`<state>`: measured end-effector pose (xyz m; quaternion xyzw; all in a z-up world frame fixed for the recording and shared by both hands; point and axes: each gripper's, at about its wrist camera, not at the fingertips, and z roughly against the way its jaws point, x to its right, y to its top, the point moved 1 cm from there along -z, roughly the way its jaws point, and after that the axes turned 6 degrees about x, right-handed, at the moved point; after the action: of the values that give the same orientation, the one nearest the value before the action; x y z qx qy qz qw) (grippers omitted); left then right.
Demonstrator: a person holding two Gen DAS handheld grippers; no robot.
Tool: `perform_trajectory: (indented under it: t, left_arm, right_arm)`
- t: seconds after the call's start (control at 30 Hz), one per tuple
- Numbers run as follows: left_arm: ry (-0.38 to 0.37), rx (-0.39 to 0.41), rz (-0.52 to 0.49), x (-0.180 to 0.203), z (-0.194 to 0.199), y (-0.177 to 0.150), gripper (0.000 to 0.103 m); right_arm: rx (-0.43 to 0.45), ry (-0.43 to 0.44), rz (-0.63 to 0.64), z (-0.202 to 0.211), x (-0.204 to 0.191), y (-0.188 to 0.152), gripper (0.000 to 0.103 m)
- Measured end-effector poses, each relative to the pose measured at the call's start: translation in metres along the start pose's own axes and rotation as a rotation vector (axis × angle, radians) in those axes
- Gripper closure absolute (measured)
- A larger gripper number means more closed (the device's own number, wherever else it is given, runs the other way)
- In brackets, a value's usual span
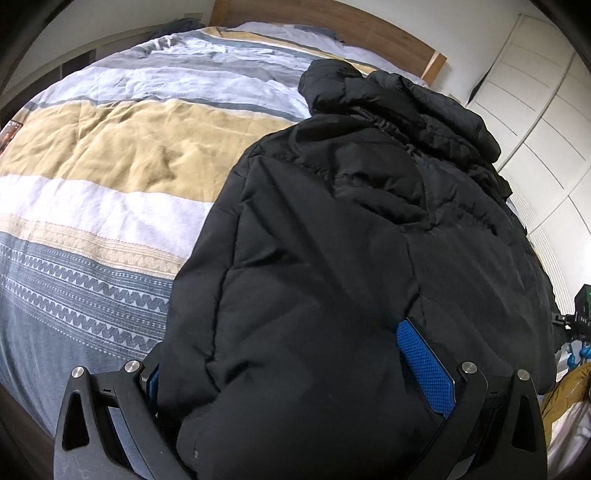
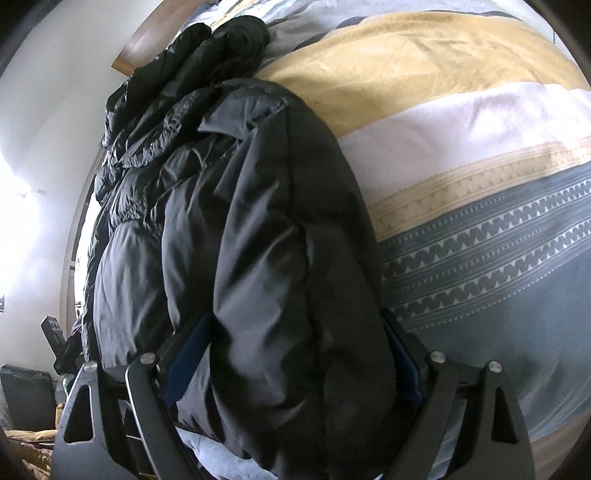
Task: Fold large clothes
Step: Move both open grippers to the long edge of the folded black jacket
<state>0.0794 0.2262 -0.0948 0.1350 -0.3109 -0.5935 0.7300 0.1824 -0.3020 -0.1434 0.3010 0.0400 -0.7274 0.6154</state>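
**Black puffer jacket gripped from both sides on a striped bed**

Striped bedding (image 1: 110,147) in grey, white and mustard bands, with a zigzag-patterned grey strip, is spread over a bed with a wooden headboard (image 1: 332,26); white wardrobe doors (image 1: 535,122) are seen beyond. A black puffer jacket (image 1: 351,240) is laid lengthwise along one side of the bed, its crumpled upper end towards the headboard. The near end of the jacket is bunched between the wide-set jaws of the left gripper (image 1: 299,373), whose blue pads (image 1: 424,369) are pressed into the padding. The same bulky fold is likewise clamped by the right gripper (image 2: 291,354), both dark pads (image 2: 188,354) sunk against the fabric.
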Motion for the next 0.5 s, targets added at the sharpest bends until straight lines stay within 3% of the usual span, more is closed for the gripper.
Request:
perform_trajectory:
  t: [0.33, 0.5]
  left_arm:
    - [-0.005, 0.005, -0.02, 0.006, -0.001, -0.001, 0.001]
    - [0.001, 0.005, -0.037, 0.012, 0.0, -0.002, 0.006]
  right_arm:
    - [-0.048, 0.017, 0.02, -0.011, -0.013, -0.002, 0.014]
    - [-0.062, 0.013, 0.042, -0.015, -0.022, -0.004, 0.014]
